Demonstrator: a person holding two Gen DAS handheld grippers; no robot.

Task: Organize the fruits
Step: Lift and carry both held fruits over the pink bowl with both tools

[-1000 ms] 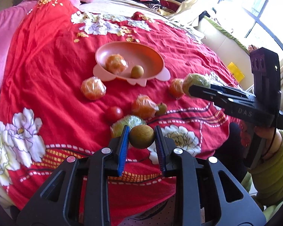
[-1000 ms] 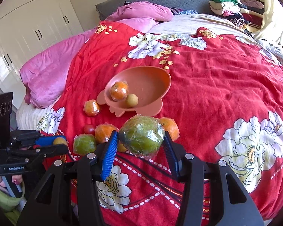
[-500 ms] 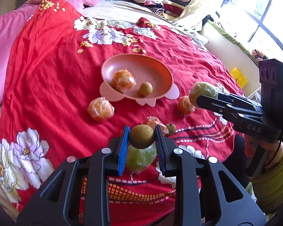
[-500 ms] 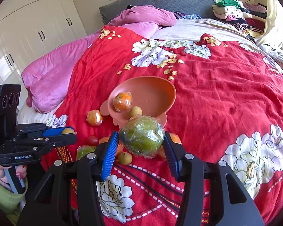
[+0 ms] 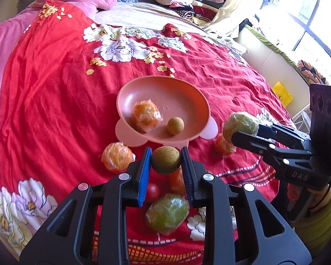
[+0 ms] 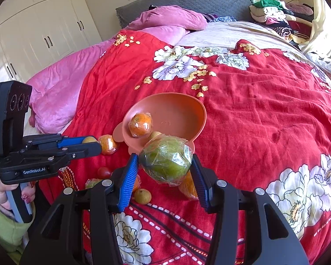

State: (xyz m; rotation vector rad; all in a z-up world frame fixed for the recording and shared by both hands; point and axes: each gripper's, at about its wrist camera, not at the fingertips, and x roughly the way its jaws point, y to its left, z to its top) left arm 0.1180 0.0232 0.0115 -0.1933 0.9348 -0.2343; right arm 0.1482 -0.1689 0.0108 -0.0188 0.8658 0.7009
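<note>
Left gripper [image 5: 166,162] clamped on small brown fruit [image 5: 166,159], hovering just short of pink bowl [image 5: 194,97] mid-bed. Right gripper [image 6: 165,169] pinching wrapped green fruit [image 6: 166,160] above bowl's near rim. Bowl holds wrapped orange [image 5: 146,116], brown fruit, maybe longan. Loose fruit on red bedspread [image 5: 55,92] toward near edge.

Bright daylight floods in through the window [image 5: 306,17] at the upper right of the left wrist view, where the panes are blown out to white glare. The red bedspread [image 5: 55,92] is evenly lit, with soft shadows. Both fisheye views bend strongly toward dark, vignetted corners. Focus is sharp throughout.
</note>
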